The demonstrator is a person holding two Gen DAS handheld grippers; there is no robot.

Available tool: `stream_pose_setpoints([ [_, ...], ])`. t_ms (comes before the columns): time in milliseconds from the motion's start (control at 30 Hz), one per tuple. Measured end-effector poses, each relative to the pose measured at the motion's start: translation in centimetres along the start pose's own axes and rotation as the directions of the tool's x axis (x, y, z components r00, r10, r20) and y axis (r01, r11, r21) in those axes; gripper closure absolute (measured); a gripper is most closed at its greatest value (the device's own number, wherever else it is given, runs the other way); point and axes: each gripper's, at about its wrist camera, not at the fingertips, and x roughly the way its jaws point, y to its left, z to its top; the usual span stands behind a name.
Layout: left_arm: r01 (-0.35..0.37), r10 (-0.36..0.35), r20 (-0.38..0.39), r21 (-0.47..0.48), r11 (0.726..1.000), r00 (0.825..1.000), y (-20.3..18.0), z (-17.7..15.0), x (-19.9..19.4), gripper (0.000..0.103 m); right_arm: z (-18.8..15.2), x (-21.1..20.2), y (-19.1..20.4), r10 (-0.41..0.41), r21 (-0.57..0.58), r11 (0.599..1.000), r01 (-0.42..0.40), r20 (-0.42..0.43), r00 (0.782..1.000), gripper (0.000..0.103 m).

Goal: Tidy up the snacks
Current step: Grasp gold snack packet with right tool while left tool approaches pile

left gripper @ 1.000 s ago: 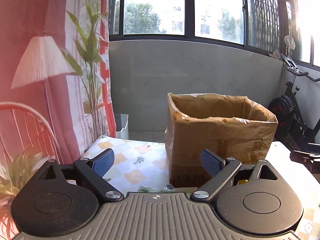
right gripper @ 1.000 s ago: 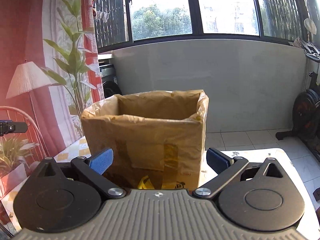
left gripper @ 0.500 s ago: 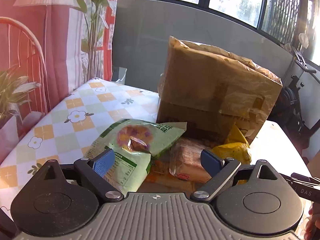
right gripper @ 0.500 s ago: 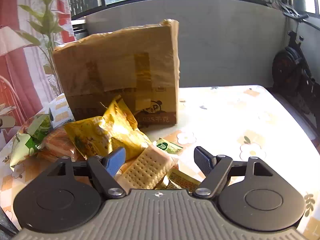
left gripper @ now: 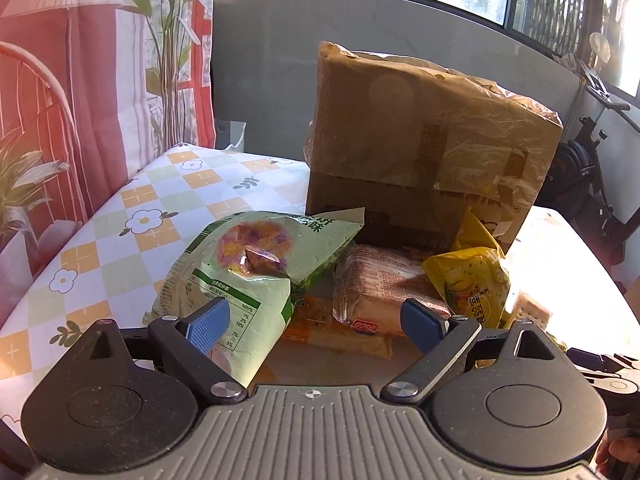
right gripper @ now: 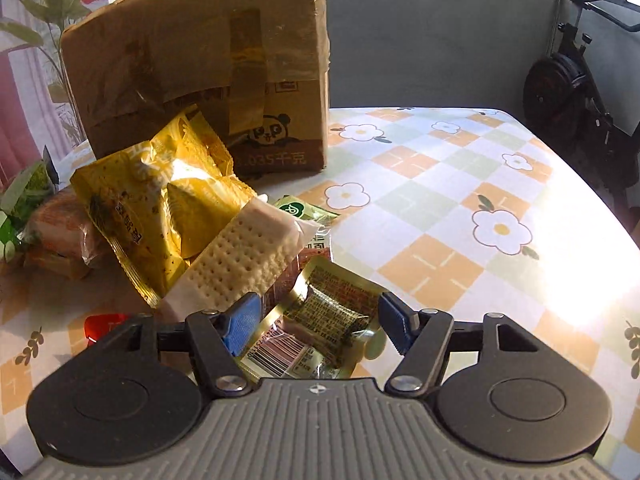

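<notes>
A heap of snack packets is seen on a table (right gripper: 460, 208) covered with a checked, flower-printed cloth, directly in front of a brown cardboard box (left gripper: 424, 148) wrapped in clear tape. In the left wrist view, the left gripper (left gripper: 316, 320) is held low over the near edge of the heap with its blue-padded fingers (left gripper: 208, 326) spread wide; nothing is pressed by them. The left pad is seen in front of a pale green bag (left gripper: 248, 276), which is propped on the heap, while the right pad is placed before a pinkish clear-wrapped packet (left gripper: 380, 292). An orange packet (left gripper: 340, 332) lies flat beneath these two, between the fingers' lines. A yellow bag (left gripper: 468, 280) is leaned against the box at the right. In the right wrist view, the right gripper (right gripper: 316, 324) is lowered over a gold foil packet (right gripper: 324, 320) with a barcode, and its jaws are closing; the packet lies between the pads, though the pads are not yet shown pressing on it, a small gap being visible at each side. Just beyond, a cracker pack (right gripper: 244, 256) in clear wrap is tilted over the heap, resting against the yellow bag (right gripper: 152, 208). A small green sachet (right gripper: 300, 210) is partly hidden behind the cracker pack. A red item (right gripper: 104, 324) is glimpsed at the left of the gripper, too hidden to be identified.
</notes>
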Motion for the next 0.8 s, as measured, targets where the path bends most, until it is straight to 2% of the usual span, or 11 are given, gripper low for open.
stream_pose_setpoints([
  [167,-0.009,0.008,-0.019,-0.008,1.000,1.000,0.2,-0.1,0.2,0.009,-0.6,0.0,0.7,-0.046,-0.072,0.996,0.047,0.020,0.999,0.034],
  [267,-0.010,0.010,-0.021,-0.009,1.000,1.000,0.2,-0.1,0.2,0.010,-0.6,-0.1,0.1,-0.078,-0.031,0.996,0.078,0.006,0.997,0.033],
  [400,-0.010,0.010,-0.023,-0.009,1.000,1.000,0.2,-0.1,0.3,0.010,-0.6,-0.4,-0.9,-0.052,0.020,0.998,0.052,0.017,0.998,0.031],
  [567,-0.006,0.006,-0.007,-0.022,1.000,1.000,0.2,-0.1,-0.1,0.010,-0.8,-0.5,-0.6,-0.056,-0.016,0.998,0.057,0.032,0.998,0.032],
  [800,-0.014,0.013,-0.004,-0.041,0.999,1.000,0.4,-0.2,-0.4,0.010,-0.9,-1.1,-0.3,-0.001,-0.039,0.999,0.003,0.043,0.999,0.050],
])
